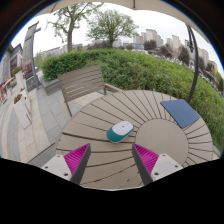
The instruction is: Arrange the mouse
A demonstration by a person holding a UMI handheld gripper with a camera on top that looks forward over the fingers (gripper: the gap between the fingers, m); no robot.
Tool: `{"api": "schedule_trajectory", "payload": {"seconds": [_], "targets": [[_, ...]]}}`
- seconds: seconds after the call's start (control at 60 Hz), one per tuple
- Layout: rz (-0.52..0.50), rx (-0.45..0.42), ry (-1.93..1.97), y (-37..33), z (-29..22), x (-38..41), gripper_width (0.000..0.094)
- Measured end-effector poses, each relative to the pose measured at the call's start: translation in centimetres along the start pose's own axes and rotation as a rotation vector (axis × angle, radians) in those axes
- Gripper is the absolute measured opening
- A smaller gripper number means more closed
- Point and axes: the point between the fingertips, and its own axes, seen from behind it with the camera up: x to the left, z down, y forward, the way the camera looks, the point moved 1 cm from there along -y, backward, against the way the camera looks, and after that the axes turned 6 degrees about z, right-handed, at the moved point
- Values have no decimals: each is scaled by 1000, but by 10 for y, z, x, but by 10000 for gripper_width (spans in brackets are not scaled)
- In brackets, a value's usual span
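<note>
A teal and white mouse (120, 130) lies on a round wooden slatted table (100, 120), just ahead of my fingers and a little beyond their tips. A dark blue mouse pad (181, 112) lies on the table to the right of the mouse, apart from it. My gripper (111, 156) is open, its pink pads (76, 157) spread wide above the table's near part, with nothing between them.
A wooden bench (82, 82) stands beyond the table's far left edge. A green hedge (150, 65) runs behind the table. Paved ground (35, 115) lies to the left, with buildings and trees far off.
</note>
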Motion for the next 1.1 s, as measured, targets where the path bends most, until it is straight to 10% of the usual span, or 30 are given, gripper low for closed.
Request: {"api": "schedule_trajectory", "payload": {"seconds": [1.1], "targets": [[-14,-79,1,141,-48,21,745]]}}
